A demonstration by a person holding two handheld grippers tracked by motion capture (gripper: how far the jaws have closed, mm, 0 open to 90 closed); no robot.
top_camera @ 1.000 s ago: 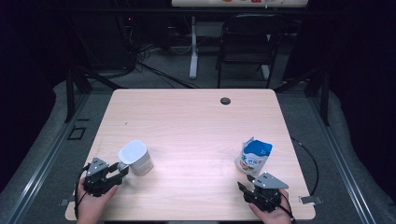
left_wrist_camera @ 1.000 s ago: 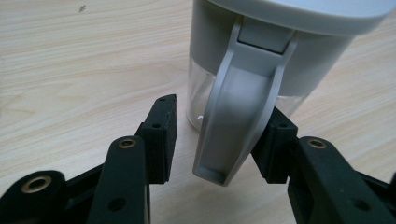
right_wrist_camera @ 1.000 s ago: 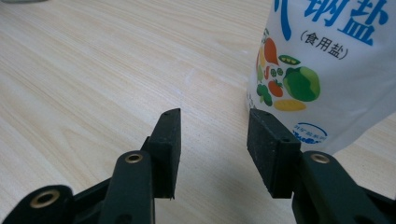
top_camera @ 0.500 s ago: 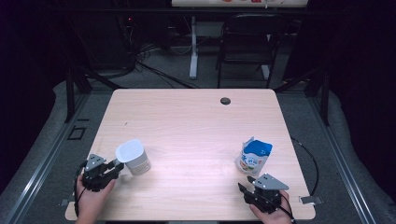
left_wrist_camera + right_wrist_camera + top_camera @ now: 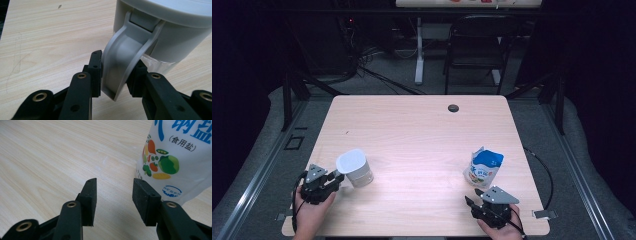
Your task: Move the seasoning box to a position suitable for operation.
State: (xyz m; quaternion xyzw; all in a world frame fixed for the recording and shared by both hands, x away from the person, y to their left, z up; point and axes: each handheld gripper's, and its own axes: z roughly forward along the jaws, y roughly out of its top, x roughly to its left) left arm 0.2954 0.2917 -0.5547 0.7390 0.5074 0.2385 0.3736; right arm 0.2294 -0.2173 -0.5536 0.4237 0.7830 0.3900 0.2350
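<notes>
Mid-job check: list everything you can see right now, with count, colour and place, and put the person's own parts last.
table: one, light wood, centre of the high view
container: one, pale grey with a lid and handle, near-left on the table
handle: one, grey, between the left tool's pads
salt bag: one, white and blue, upright, near-right
grommet: one, dark, table's far edge
chair: one, black, beyond the table
left tool: one, black, closed on the handle; jaws have just been closing
right tool: one, black, open, short of the salt bag
hands: two, at the bottom edge

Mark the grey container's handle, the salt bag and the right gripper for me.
container handle (image 5: 125,62), left gripper view, on its curved grey strap
salt bag (image 5: 484,167), high view, on its printed front
right gripper (image 5: 113,195), right gripper view, midway between its fingertips
</notes>
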